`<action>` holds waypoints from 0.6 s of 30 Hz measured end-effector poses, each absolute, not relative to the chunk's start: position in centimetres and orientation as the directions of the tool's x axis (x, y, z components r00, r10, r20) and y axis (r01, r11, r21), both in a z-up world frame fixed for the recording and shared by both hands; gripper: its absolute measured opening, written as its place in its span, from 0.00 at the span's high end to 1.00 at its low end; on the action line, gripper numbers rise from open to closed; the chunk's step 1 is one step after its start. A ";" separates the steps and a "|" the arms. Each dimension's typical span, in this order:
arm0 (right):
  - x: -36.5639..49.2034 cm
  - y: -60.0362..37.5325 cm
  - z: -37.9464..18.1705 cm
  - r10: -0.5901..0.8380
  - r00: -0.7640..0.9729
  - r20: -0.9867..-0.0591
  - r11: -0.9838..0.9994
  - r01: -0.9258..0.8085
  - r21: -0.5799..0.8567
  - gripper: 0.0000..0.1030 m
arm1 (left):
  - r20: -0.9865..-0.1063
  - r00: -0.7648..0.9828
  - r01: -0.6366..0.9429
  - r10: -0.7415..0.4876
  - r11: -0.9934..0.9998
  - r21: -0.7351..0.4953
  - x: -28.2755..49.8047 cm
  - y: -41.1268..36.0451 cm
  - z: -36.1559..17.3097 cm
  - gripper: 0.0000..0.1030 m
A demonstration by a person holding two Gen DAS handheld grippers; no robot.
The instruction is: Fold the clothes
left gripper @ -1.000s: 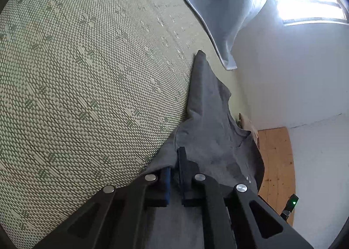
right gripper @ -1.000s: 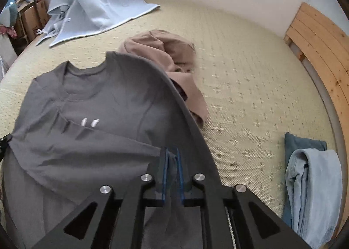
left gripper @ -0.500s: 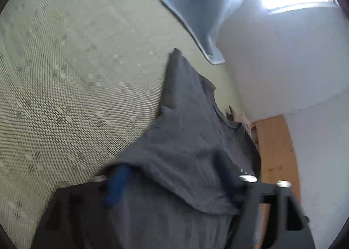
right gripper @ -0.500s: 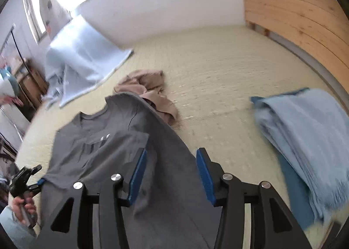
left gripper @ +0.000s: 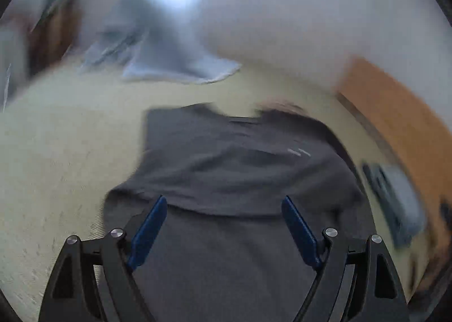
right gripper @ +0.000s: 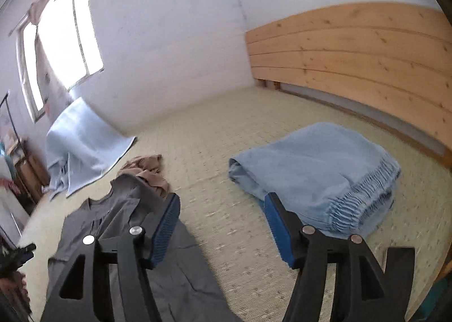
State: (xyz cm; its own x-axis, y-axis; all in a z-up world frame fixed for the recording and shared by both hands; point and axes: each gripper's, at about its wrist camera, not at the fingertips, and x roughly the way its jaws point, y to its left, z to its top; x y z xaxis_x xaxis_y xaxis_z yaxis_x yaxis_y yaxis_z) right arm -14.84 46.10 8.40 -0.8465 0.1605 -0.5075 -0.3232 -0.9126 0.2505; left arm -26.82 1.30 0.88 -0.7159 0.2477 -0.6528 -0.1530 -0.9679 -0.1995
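Tools | left tool spread wide, empty, over grey T-shirt | right tool spread wide, empty

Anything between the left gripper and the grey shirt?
Nothing visible. The left gripper is open right above the grey shirt, which lies spread on the mat. The view is blurred, so small things could be missed.

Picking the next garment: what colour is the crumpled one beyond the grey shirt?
Tan-brown; clearest in the right wrist view.
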 end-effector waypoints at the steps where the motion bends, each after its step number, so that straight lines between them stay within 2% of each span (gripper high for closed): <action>1: -14.6 46.6 8.2 0.158 -0.847 -0.508 -0.910 -0.324 0.257 0.36 | -0.652 -0.706 -0.223 0.278 -0.960 -0.167 -25.8 4.4 1.4 0.16; 5: -13.2 48.9 8.0 0.141 -0.859 -0.491 -0.896 -0.323 0.306 0.36 | -0.694 -0.597 -0.486 0.403 -0.870 -0.087 -22.3 16.9 0.5 0.16; 9: -11.4 51.2 8.4 0.150 -0.877 -0.456 -0.864 -0.340 0.371 0.36 | -0.732 -0.498 -0.659 0.465 -0.751 -0.029 -17.8 26.5 -1.1 0.16; 18: -8.0 55.5 8.4 0.145 -0.902 -0.407 -0.799 -0.349 0.489 0.36 | -0.748 -0.453 -0.764 0.484 -0.643 0.047 -13.0 35.5 -4.8 0.17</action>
State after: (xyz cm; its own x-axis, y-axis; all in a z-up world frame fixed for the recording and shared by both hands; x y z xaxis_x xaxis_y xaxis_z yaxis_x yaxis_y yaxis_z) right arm -8.01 55.49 8.40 -0.9020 0.1453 -0.4066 -0.3492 -0.7993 0.4891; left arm -13.03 35.54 -4.77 -0.4535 0.4845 -0.7481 -0.7645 -0.6429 0.0470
